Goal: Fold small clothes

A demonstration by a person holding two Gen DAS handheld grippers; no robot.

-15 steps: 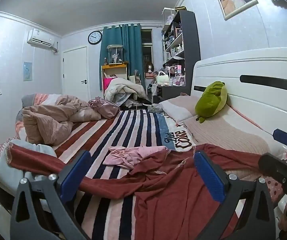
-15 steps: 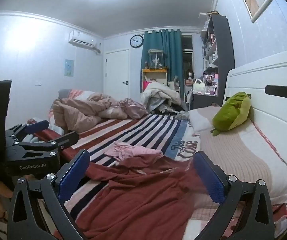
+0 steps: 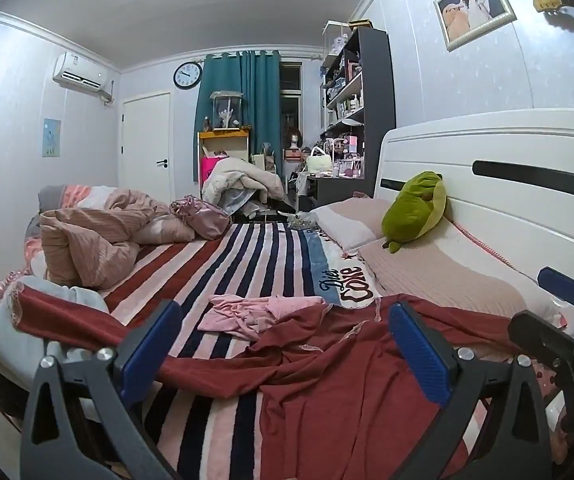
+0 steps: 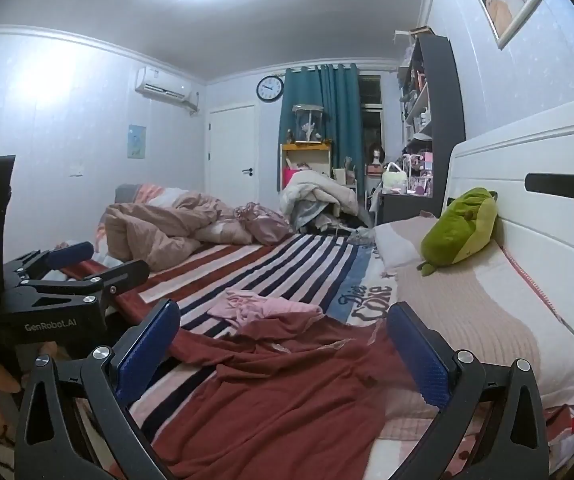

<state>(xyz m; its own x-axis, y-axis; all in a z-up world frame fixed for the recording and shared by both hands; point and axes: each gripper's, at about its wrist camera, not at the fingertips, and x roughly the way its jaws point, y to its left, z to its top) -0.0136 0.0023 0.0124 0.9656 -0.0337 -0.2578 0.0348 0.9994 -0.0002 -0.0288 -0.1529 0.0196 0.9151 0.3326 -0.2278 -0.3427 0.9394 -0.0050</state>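
**Red garment unfolded on striped blanket; both grippers empty, slightly advanced**

Left wrist view
- Red garment [image 3: 327, 380]: spread loose and rumpled across the near end of the striped blanket [image 3: 239, 272], one long limb trailing off the blanket's near left corner. Unfolded.
- Pink garment [image 3: 255, 314]: small crumpled heap on the striped blanket, touching the far edge of the red garment.
- Left gripper [image 3: 283, 348]: jaws wide apart, nothing between the blue pads; held over the blanket's near end, above the red cloth.
- Change from half a second ago: very little. The framing has crept forward and down a touch; the cloth lies the same.

Right wrist view
- Red garment [image 4: 287, 396]: fills the gap between the pads, still flat on the striped blanket [image 4: 287, 268].
- Pink garment [image 4: 263, 308]: beyond it on the blanket, unmoved.
- Right gripper [image 4: 283, 348]: fully spread, holding nothing.
- Left gripper [image 4: 67, 276]: seen at the blanket's left edge, near the trailing red limb, jaws parted.
- Green plush [image 4: 461, 226]: off the blanket, on the pillows against the headboard.

Assessment: folding not begun; the small drift suggests an approach, with no grasp yet.
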